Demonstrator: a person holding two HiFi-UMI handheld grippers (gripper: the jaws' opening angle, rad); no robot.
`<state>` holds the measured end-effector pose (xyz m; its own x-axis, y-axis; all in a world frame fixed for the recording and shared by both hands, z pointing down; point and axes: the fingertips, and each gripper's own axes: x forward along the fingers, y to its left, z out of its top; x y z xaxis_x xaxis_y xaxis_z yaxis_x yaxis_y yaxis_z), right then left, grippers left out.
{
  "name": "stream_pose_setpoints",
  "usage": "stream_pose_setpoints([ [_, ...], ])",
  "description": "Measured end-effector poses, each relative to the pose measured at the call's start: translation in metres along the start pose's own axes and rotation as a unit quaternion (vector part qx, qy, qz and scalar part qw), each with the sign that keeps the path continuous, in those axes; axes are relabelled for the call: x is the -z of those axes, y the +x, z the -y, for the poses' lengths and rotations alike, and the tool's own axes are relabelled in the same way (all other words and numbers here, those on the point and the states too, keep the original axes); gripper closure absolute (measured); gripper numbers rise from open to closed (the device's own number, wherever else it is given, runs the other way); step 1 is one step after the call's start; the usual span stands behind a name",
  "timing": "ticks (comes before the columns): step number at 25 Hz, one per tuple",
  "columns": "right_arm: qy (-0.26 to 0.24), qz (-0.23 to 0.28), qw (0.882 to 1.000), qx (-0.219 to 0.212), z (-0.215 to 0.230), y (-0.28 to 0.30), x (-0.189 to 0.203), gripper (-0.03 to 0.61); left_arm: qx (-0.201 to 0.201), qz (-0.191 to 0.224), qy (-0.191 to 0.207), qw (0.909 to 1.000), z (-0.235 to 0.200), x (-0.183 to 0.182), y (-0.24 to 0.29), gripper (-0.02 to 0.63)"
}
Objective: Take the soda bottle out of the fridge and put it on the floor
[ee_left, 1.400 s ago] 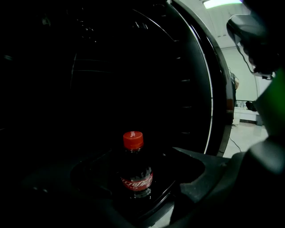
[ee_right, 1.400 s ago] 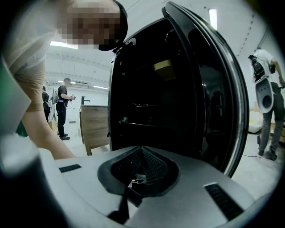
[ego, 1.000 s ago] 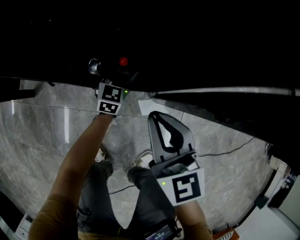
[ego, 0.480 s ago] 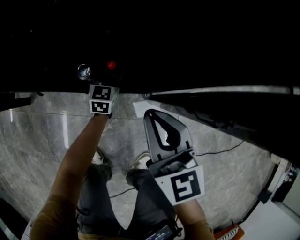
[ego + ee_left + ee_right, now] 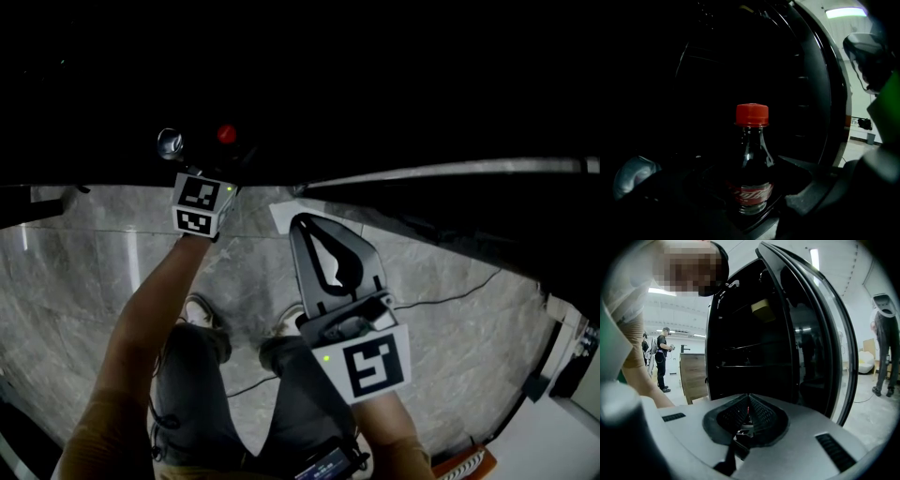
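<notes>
A soda bottle (image 5: 752, 164) with a red cap (image 5: 752, 115) and a red label stands upright inside the dark fridge (image 5: 717, 56). My left gripper (image 5: 746, 208) reaches in, and the bottle stands between its jaws. The jaws have just been closing, and I see gaps on both sides. In the head view the cap (image 5: 226, 134) shows just beyond the left gripper (image 5: 214, 152). My right gripper (image 5: 330, 246) hangs outside over the floor, shut on nothing; its pads (image 5: 754, 413) meet.
The fridge door (image 5: 825, 348) stands open on the right. Grey marble floor (image 5: 84, 272) lies below, with a cable (image 5: 450, 298) and my shoes (image 5: 197, 309). A wooden cabinet (image 5: 693, 376) and two people (image 5: 662, 359) (image 5: 883, 357) stand further off.
The left gripper's marker cube has tilted a little. The right gripper has stayed where it was.
</notes>
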<state>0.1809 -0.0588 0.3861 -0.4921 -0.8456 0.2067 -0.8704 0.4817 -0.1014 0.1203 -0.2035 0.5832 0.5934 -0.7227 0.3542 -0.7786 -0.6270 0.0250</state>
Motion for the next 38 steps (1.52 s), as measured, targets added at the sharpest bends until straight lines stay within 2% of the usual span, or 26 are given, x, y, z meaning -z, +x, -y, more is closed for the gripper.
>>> stream_pose_setpoints([
  [5,-0.018,-0.006,1.0,-0.01,-0.006,0.007,0.011,0.577,0.058,0.032,0.027,0.9975,0.026,-0.019,-0.028,0.307],
  [12,-0.033,-0.016,0.999,-0.01,-0.012,0.014,0.038,0.577,0.11,0.08,0.018,0.9906,0.045,-0.037,-0.069,0.307],
  [17,-0.052,0.007,0.999,0.008,-0.002,0.011,0.036,0.577,0.15,0.095,0.017,0.9841,0.054,-0.039,-0.095,0.307],
  [19,-0.061,0.01,0.998,0.007,0.001,0.014,0.042,0.577,0.179,0.084,0.017,0.9802,0.064,-0.028,-0.106,0.307],
  [22,-0.083,0.013,0.996,-0.013,0.001,0.034,0.059,0.577,0.208,0.046,0.013,0.977,0.066,-0.006,-0.111,0.307],
  [25,-0.075,0.012,0.997,-0.02,-0.008,0.045,0.08,0.577,0.226,0.049,0.057,0.9713,0.071,0.003,-0.117,0.307],
  [31,-0.093,-0.006,0.995,-0.046,-0.034,0.055,0.113,0.577,0.26,0.046,0.104,0.9589,0.084,0.048,-0.132,0.307],
  [36,-0.114,0.008,0.992,-0.061,-0.037,0.075,0.123,0.577,0.25,0.039,0.082,0.9639,0.068,0.089,-0.126,0.307],
  [38,-0.12,0.02,0.99,-0.069,-0.039,0.087,0.128,0.577,0.245,0.038,0.086,0.9648,0.062,0.102,-0.121,0.307],
])
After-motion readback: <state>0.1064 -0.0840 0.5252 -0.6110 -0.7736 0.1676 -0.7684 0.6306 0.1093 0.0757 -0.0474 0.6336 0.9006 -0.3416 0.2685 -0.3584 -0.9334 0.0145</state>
